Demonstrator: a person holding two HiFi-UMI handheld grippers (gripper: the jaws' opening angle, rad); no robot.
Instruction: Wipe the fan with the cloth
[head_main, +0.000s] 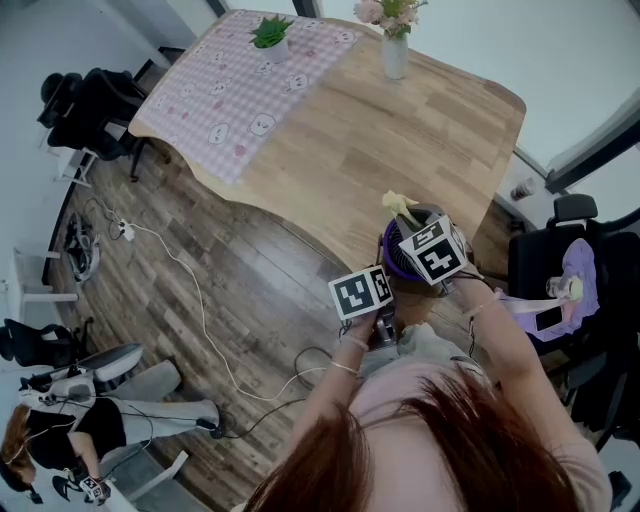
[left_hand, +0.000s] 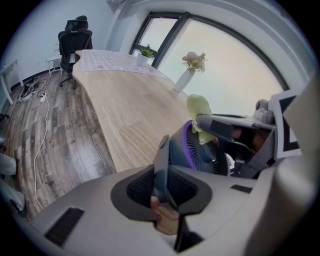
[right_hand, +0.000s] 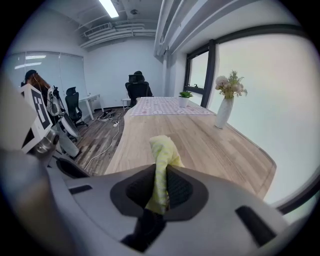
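Two grippers are busy close in. The left gripper (left_hand: 162, 186) is clamped on a dark flat part of the fan (left_hand: 207, 155), its stand or handle as far as I can judge. I read that as a brace, so the fan neither swings nor slides once the wiping starts. The right gripper (right_hand: 160, 187) has its jaws closed on the yellow cloth (right_hand: 162, 152), with a tuft left poking past the tips to serve as the wiping end. In the left gripper view that tuft sits at the top of the purple-rimmed grille — touching it or just short, I cannot tell which. The fan is at the near edge of the worktop (head_main: 420, 130), close to the person's body, within easy reach of both arms. Farther along the bare wood stands a vase of flowers (head_main: 395, 50), and at the far end a potted plant (head_main: 270, 35) on a checked mat (head_main: 240, 90) — well apart from the work.
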